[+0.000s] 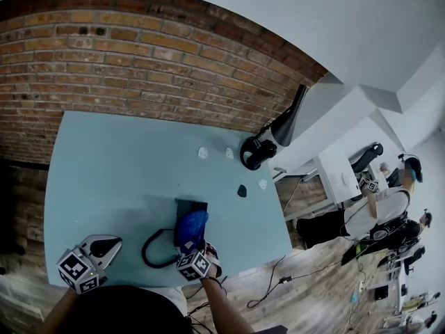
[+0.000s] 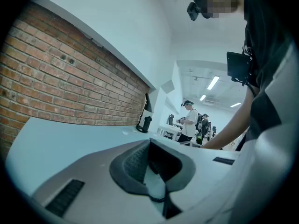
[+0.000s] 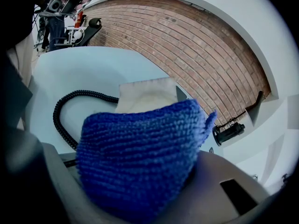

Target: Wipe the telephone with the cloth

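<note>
At the desk's (image 1: 111, 158) near left corner the left gripper (image 1: 106, 244) hovers with its jaws closed together on nothing. Right of it, by the near edge, a black coiled cord (image 1: 154, 245) loops out from the telephone (image 1: 188, 206). The right gripper (image 1: 195, 245) is clenched on a bunched blue cloth (image 1: 192, 225) – the cloth lies over the near end of the telephone. Further right, toward the right edge, a small dark object (image 1: 242, 191) sits apart from three white scraps (image 1: 202, 152). A black lamp (image 1: 288, 117) stands at the far right corner by the brick wall (image 1: 139, 54).
</note>
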The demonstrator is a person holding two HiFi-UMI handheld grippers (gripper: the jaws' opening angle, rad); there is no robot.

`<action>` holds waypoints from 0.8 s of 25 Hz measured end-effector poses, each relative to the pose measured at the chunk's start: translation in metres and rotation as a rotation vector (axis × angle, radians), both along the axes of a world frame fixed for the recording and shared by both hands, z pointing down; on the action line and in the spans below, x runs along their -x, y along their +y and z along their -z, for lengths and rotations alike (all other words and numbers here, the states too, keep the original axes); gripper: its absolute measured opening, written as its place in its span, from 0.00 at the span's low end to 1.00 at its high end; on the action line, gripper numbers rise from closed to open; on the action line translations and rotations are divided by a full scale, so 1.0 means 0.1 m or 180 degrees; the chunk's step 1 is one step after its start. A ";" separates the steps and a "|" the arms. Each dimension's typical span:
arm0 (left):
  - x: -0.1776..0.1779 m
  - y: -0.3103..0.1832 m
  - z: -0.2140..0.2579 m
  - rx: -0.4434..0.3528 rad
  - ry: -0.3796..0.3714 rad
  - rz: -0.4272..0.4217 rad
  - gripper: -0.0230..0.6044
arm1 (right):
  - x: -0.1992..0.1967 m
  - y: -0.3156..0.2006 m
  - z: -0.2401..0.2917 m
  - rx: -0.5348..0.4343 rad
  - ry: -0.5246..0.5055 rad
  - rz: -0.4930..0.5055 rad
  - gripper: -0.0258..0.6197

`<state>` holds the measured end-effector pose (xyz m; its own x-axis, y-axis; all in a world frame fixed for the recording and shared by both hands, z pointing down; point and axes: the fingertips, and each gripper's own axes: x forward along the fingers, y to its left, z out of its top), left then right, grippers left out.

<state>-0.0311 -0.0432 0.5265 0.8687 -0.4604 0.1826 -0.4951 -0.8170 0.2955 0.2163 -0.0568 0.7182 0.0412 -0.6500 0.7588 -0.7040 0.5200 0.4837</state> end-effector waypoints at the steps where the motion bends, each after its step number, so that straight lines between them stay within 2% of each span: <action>1: 0.00 0.00 0.01 0.0003 -0.0002 -0.0005 0.07 | 0.00 0.01 0.00 0.0001 0.0001 -0.0005 0.14; 14: -0.01 0.02 -0.03 0.0006 0.0013 -0.0023 0.07 | 0.01 0.12 -0.06 -0.0029 -0.0100 -0.0162 0.14; 20: -0.01 0.01 -0.03 0.0025 0.0009 -0.0028 0.07 | 0.00 0.25 -0.11 -0.0064 -0.0326 -0.0455 0.14</action>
